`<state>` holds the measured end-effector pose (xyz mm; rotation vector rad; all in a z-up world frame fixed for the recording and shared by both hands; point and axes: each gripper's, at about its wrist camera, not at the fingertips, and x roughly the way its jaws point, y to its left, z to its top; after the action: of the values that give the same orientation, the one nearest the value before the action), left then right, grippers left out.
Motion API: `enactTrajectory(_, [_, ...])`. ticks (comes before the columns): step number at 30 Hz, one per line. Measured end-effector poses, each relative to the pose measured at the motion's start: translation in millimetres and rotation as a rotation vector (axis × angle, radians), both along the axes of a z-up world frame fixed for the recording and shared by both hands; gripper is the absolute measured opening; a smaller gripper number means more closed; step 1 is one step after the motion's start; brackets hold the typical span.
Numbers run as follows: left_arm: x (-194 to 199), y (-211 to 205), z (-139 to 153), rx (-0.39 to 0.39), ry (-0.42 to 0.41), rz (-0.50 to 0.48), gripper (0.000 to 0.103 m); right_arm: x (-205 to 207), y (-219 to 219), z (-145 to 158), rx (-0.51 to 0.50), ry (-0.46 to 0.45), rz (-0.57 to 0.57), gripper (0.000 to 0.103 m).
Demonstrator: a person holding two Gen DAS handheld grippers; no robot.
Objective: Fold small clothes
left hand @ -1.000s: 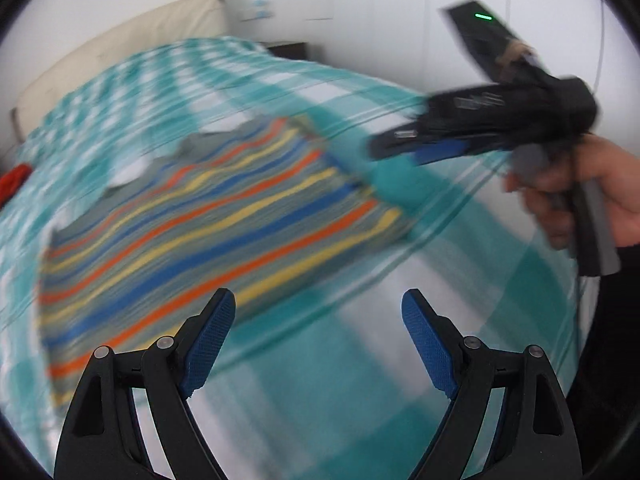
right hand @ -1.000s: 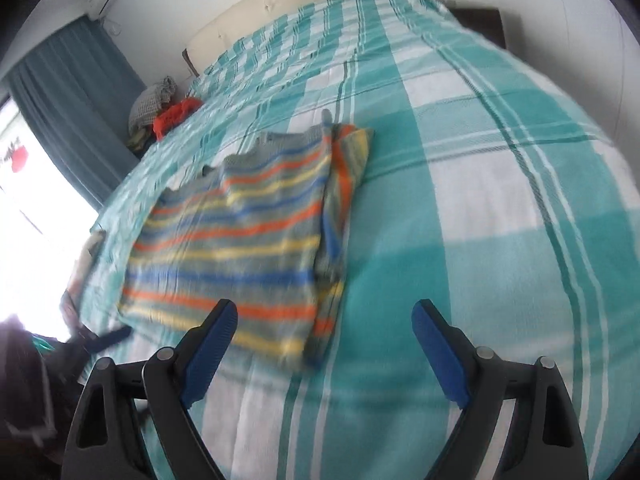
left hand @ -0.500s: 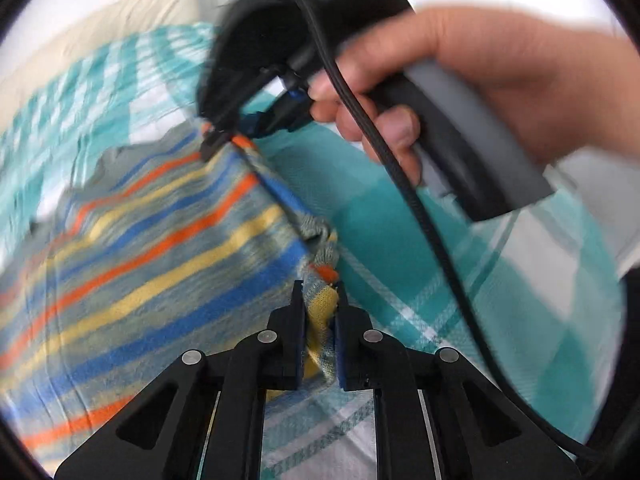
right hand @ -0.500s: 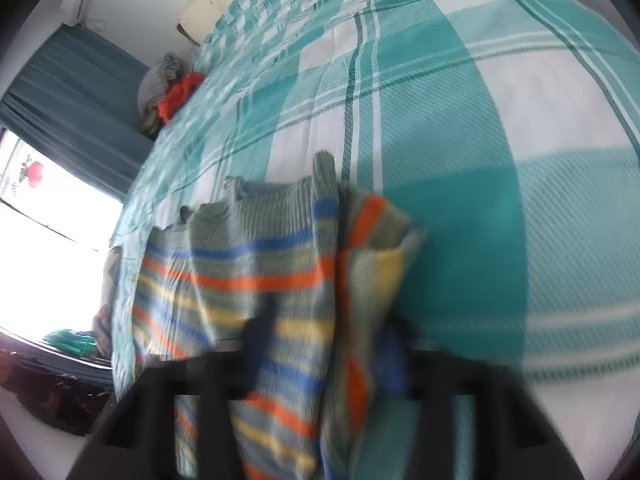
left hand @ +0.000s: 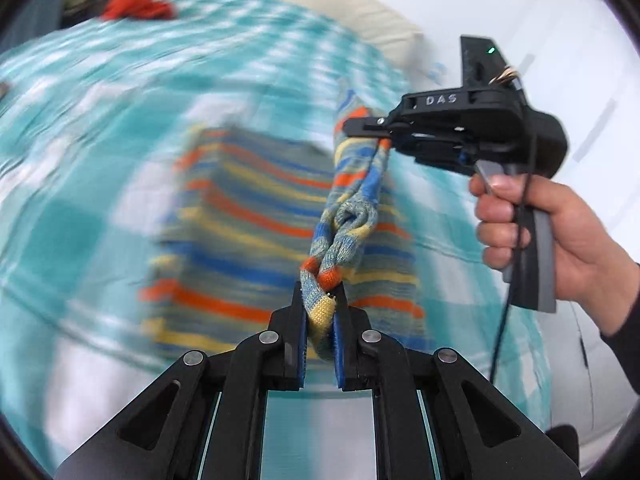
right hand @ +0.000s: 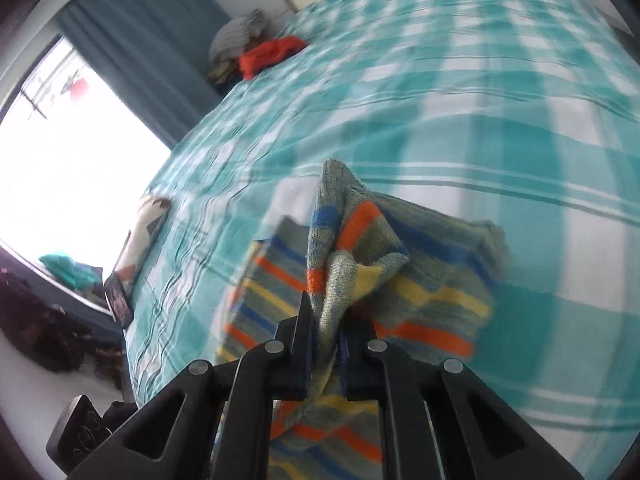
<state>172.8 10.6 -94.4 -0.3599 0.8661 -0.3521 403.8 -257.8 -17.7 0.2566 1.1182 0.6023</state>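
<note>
A small knitted sweater [left hand: 256,232] with grey, blue, orange and yellow stripes lies on the teal and white checked bedspread [left hand: 80,128]. My left gripper [left hand: 320,312] is shut on a bunched edge of the sweater and lifts it. In the left wrist view the right gripper [left hand: 360,128], held by a hand [left hand: 532,224], pinches the far end of the same raised, twisted edge. In the right wrist view my right gripper [right hand: 324,328] is shut on a lifted fold of the sweater [right hand: 352,248], whose body lies blurred on the bedspread [right hand: 480,120] below.
Red cloth [right hand: 272,54] and a grey bundle [right hand: 236,36] sit at the bed's far corner by a blue curtain [right hand: 144,52] and a bright window [right hand: 64,152]. A cream headboard [left hand: 348,12] stands at the wall. Dark items [right hand: 48,324] lie on the floor beside the bed.
Both grippers went from open above the flat sweater to shut on its right edge. That edge is now lifted off the bed and swung across over the sweater's body.
</note>
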Motion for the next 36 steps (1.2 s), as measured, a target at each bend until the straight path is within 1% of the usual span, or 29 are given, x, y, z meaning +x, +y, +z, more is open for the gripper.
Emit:
enactTrajectory(2, [1.2, 18.9, -15.8, 0.007, 0.048, 0.049, 0.014, 4.9, 43.3, -8.2, -0.038, -0.011, 0.038, 0.011])
enactTrajectory(3, [1.4, 27.8, -25.8, 0.028, 0.099, 0.070, 0.024, 7.1, 58.4, -12.7, -0.046, -0.016, 0.050, 0.016])
enactTrajectory(4, [9.6, 29.2, -30.4, 0.042, 0.130, 0.088, 0.030, 8.1, 76.0, -18.5, -0.054, -0.019, 0.061, 0.022])
enactTrajectory(5, [4.7, 38.9, -32.5, 0.030, 0.139, 0.105, 0.030, 7.4, 85.2, -23.8, -0.047, -0.011, 0.068, 0.029])
enactTrajectory(6, [-4.4, 48.7, -29.8, 0.015, 0.131, 0.125, 0.038, 7.2, 92.0, -26.9, -0.014, 0.005, 0.063, 0.043])
enactTrajectory(7, [-9.4, 55.8, -26.0, 0.020, 0.124, 0.147, 0.052, 5.2, 91.6, -27.1, 0.022, 0.010, 0.050, 0.047])
enactTrajectory(9, [-19.6, 65.5, -17.5, 0.023, 0.093, 0.169, 0.062, -1.5, 87.1, -18.6, 0.087, -0.014, 0.032, 0.047])
enactTrajectory(10, [-23.6, 68.3, -12.4, 0.017, 0.076, 0.164, 0.063, -6.9, 79.5, -12.3, 0.093, -0.029, 0.029, 0.047])
enactTrajectory(13, [-14.3, 66.5, -4.9, 0.018, 0.050, 0.121, 0.067, -28.6, 45.6, 4.8, 0.038, -0.087, 0.009, 0.047])
enactTrajectory(14, [-4.8, 65.3, -3.9, 0.026, 0.038, 0.106, 0.068, -37.0, 38.8, 8.9, 0.005, -0.109, 0.009, 0.047])
enactTrajectory(16, [22.4, 56.9, -1.5, 0.068, 0.015, 0.073, 0.068, -63.3, 20.6, 15.2, -0.100, -0.175, 0.025, 0.047])
enactTrajectory(17, [44.4, 51.1, -1.5, 0.090, 0.006, 0.060, 0.068, -76.7, 13.8, 15.2, -0.135, -0.194, 0.039, 0.047])
enactTrajectory(19, [76.6, 38.0, -1.6, 0.153, -0.007, 0.048, 0.069, -101.3, 5.5, 11.1, -0.172, -0.220, 0.071, 0.046])
enactTrajectory(20, [93.7, 32.2, -5.9, 0.179, 0.004, 0.042, 0.069, -110.5, 2.5, 7.6, -0.180, -0.227, 0.084, 0.045])
enactTrajectory(21, [112.6, 26.0, -13.9, 0.218, 0.036, 0.036, 0.065, -122.2, 3.1, 1.4, -0.181, -0.236, 0.101, 0.045])
enactTrajectory(22, [125.1, 22.9, -23.6, 0.264, 0.077, 0.040, 0.040, -128.5, 6.8, -6.9, -0.172, -0.230, 0.114, 0.045])
enactTrajectory(23, [136.3, 22.4, -35.7, 0.290, 0.128, 0.043, 0.032, -130.3, 12.2, -17.3, -0.172, -0.214, 0.127, 0.045])
enactTrajectory(24, [146.4, 29.5, -48.2, 0.247, 0.176, 0.056, 0.031, -133.2, 21.0, -40.2, -0.203, -0.168, 0.144, 0.044])
enactTrajectory(25, [149.1, 36.7, -49.9, 0.217, 0.182, 0.081, 0.030, -133.5, 26.2, -58.5, -0.229, -0.133, 0.152, 0.045])
enactTrajectory(26, [150.3, 40.8, -48.1, 0.214, 0.182, 0.095, 0.030, -139.7, 32.1, -70.9, -0.255, -0.154, 0.143, 0.045])
enactTrajectory(27, [147.3, 46.5, -40.4, 0.214, 0.175, 0.101, 0.031, -145.4, 35.0, -68.6, -0.271, -0.206, 0.131, 0.045])
enactTrajectory(28, [142.5, 51.1, -33.7, 0.207, 0.166, 0.098, 0.032, -148.7, 37.7, -64.4, -0.290, -0.226, 0.127, 0.045])
enactTrajectory(29, [133.9, 56.1, -25.3, 0.210, 0.150, 0.098, 0.035, -151.0, 38.4, -58.1, -0.299, -0.227, 0.122, 0.045])
enactTrajectory(30, [122.4, 60.8, -16.5, 0.219, 0.132, 0.098, 0.049, -154.3, 35.2, -48.4, -0.278, -0.229, 0.112, 0.045])
enactTrajectory(31, [106.3, 65.7, -7.8, 0.217, 0.114, 0.090, 0.068, -159.1, 30.0, -38.7, -0.247, -0.238, 0.098, 0.045])
enactTrajectory(33, [74.5, 68.7, 0.6, 0.185, 0.075, 0.060, 0.083, -173.7, 19.6, -20.7, -0.217, -0.274, 0.064, 0.045])
enactTrajectory(34, [62.3, 66.3, 0.4, 0.180, 0.067, 0.040, 0.086, -181.5, 16.4, -17.0, -0.207, -0.282, 0.057, 0.045])
enactTrajectory(35, [50.7, 60.6, -5.0, 0.189, 0.072, 0.008, 0.086, -185.5, 15.9, -18.0, -0.196, -0.278, 0.058, 0.045])
enactTrajectory(36, [50.5, 51.5, -14.9, 0.226, 0.088, -0.015, 0.086, -191.6, 16.5, -24.4, -0.187, -0.259, 0.063, 0.045])
